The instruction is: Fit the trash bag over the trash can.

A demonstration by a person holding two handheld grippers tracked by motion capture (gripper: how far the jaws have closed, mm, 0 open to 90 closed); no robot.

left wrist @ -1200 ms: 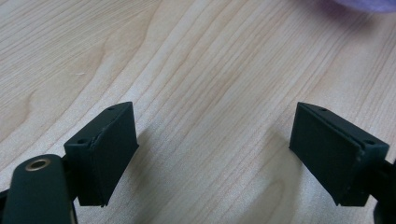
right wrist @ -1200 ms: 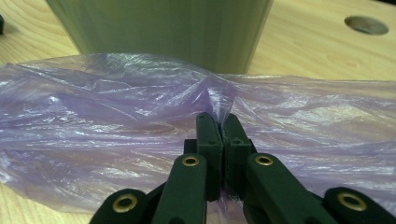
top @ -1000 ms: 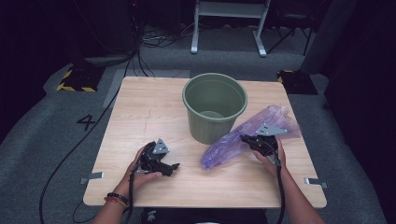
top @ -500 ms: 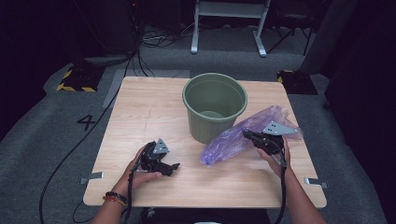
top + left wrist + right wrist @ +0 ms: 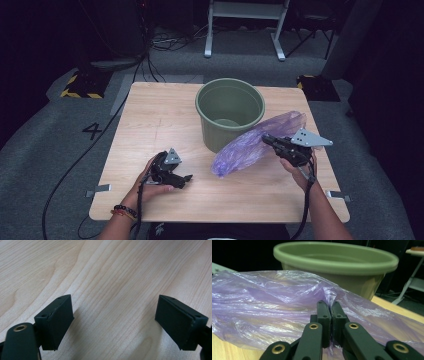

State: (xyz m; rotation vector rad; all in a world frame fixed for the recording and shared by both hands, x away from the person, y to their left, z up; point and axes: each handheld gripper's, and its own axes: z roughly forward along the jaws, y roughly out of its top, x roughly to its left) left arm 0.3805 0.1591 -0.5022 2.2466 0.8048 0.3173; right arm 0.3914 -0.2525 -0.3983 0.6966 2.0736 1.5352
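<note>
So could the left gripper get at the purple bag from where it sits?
Probably yes: the left gripper is open over bare table, and nothing lies between it and the purple bag.

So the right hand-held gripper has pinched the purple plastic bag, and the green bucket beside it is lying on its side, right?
Not quite: the green bucket stands upright, mouth up, as the high view shows. The right hand-held gripper has indeed pinched the purple plastic bag.

Your left gripper (image 5: 186, 177) and right gripper (image 5: 266, 139) are matte black, each topped by a grey three-cornered plate and trailing a black cable. Their jaws are flat rectangular blocks with small screw holes; brass-coloured rivets pin the linkage arms. You wear a dark beaded bracelet with a red-orange band on your left wrist (image 5: 121, 210).
</note>
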